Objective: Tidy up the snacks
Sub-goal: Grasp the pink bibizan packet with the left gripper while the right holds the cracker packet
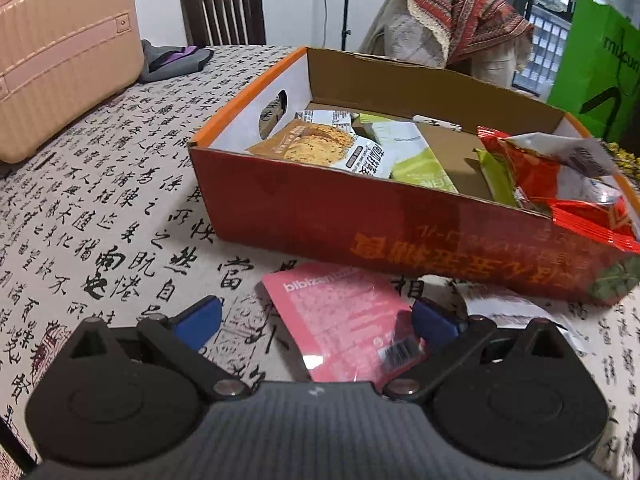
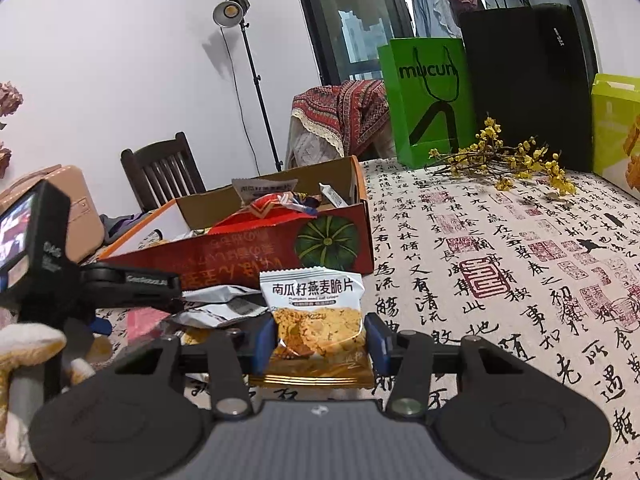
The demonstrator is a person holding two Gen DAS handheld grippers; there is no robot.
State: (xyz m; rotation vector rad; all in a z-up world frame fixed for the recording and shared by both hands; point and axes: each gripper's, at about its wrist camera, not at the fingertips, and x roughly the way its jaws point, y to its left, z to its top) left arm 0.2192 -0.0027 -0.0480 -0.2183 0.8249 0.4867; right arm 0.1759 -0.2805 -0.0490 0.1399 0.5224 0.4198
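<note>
Snacks like the oat crisp packet (image 2: 318, 320), light and crushable, sit pinched mid-body in the right claw (image 2: 320, 342); left claw (image 1: 316, 320) gapes empty.

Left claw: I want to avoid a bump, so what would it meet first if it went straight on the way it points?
Probably the pink packet lying flat on the tablecloth between the open left claw fingers; the red box stands just beyond. Depth is unclear.
</note>
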